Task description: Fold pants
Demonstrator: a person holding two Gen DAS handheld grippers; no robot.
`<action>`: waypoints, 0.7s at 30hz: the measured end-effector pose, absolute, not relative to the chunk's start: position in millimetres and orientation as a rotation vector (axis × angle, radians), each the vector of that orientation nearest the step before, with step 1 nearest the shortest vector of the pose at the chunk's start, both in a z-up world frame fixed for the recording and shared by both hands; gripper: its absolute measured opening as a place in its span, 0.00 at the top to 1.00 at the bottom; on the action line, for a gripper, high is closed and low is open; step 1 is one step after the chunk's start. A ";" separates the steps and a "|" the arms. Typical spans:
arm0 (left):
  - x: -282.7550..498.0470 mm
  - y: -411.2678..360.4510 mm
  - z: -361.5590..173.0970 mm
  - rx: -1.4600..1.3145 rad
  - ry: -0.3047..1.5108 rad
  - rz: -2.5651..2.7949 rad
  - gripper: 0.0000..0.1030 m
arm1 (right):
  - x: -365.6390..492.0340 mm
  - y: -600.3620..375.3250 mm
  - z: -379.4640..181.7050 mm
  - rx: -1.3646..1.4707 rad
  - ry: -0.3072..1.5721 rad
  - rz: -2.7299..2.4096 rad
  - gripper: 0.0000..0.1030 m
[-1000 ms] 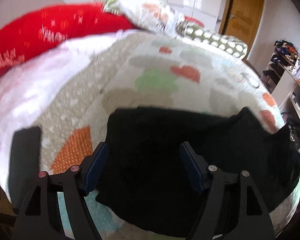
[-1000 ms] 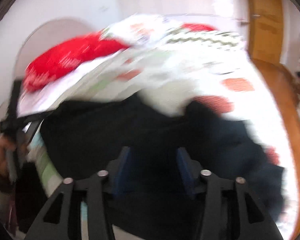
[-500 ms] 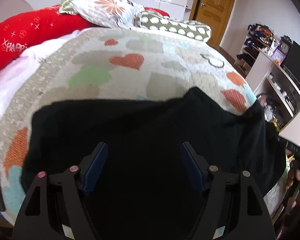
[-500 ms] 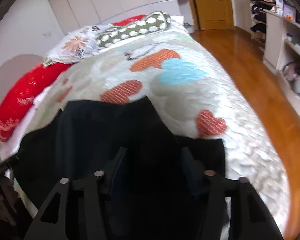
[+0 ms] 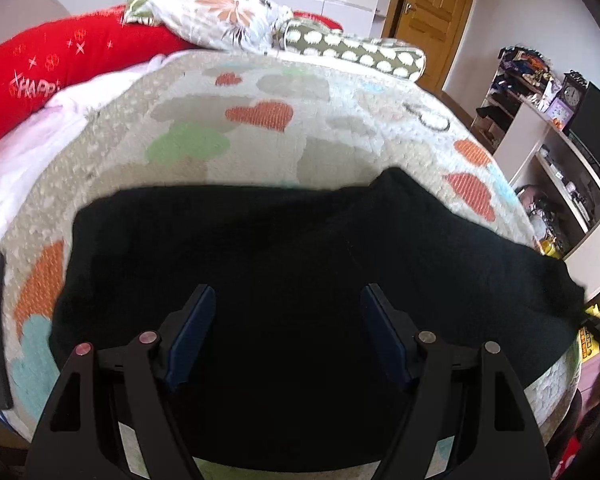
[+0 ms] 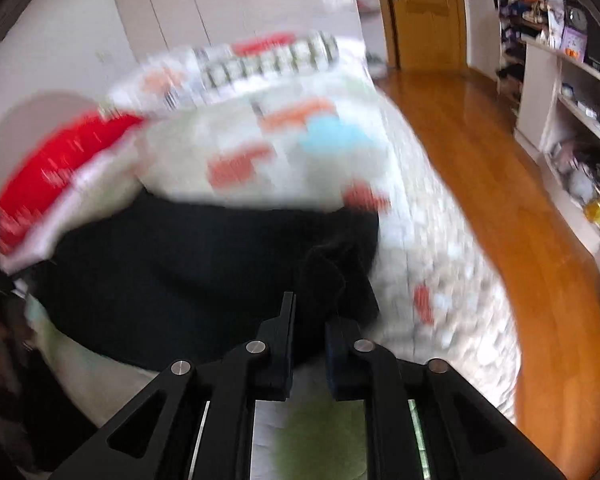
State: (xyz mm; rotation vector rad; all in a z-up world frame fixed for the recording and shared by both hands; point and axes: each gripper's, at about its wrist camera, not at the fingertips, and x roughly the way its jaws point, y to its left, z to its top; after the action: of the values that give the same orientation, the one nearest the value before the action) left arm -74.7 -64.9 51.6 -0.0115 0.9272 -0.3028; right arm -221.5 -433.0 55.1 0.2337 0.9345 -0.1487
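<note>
Pants (image 5: 300,264), black, lay spread near the foot edge of a bed covered with a heart-patterned quilt (image 5: 300,128). Their long axis ran across the bed, from side to side, parallel to the foot edge; which end was the waistband could not be told from the dark cloth. In the left wrist view the garment stretched from the left part of the quilt to the right edge of the bed, where its end drooped slightly over the side. A peak of raised cloth stood along its far edge, right of centre.

The left hand-held gripper (image 5: 287,334) hovered over the near middle of the pants with its blue-padded jaws spread wide and nothing between them.

The right hand-held gripper (image 6: 309,330) was at the right end of the garment, jaws closing to a narrow gap. A bunched fold of black cloth rose just ahead of the fingertips and seemed to sit between them, though the blurred view left it unclear whether the pads pressed on it.

A red bolster (image 5: 60,68), a floral pillow (image 5: 216,16) and a spotted pillow (image 5: 352,52) lay at the head of the bed. A wooden door (image 5: 436,12) and open shelves (image 5: 540,120) stood beyond.
</note>
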 end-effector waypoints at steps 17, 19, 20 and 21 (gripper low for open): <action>-53.9 8.2 59.6 -0.075 0.868 -0.096 0.27 | -122.5 -352.8 104.8 0.151 0.778 0.122 0.46; -43.1 13.1 55.3 -0.079 0.880 -0.077 0.27 | -90.2 -324.3 95.4 0.114 0.794 0.187 0.47; -38.5 14.4 53.3 -0.080 0.883 -0.070 0.27 | -69.8 -310.0 86.9 0.098 0.817 0.209 0.47; -33.9 15.7 50.7 -0.079 0.888 -0.060 0.27 | -57.9 -301.3 81.6 0.091 0.835 0.225 0.47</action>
State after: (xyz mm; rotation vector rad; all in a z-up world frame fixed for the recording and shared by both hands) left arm -33.9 15.7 50.7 -0.0793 0.8884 -0.0596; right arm -57.9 -301.3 81.6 0.0909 0.8349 0.2248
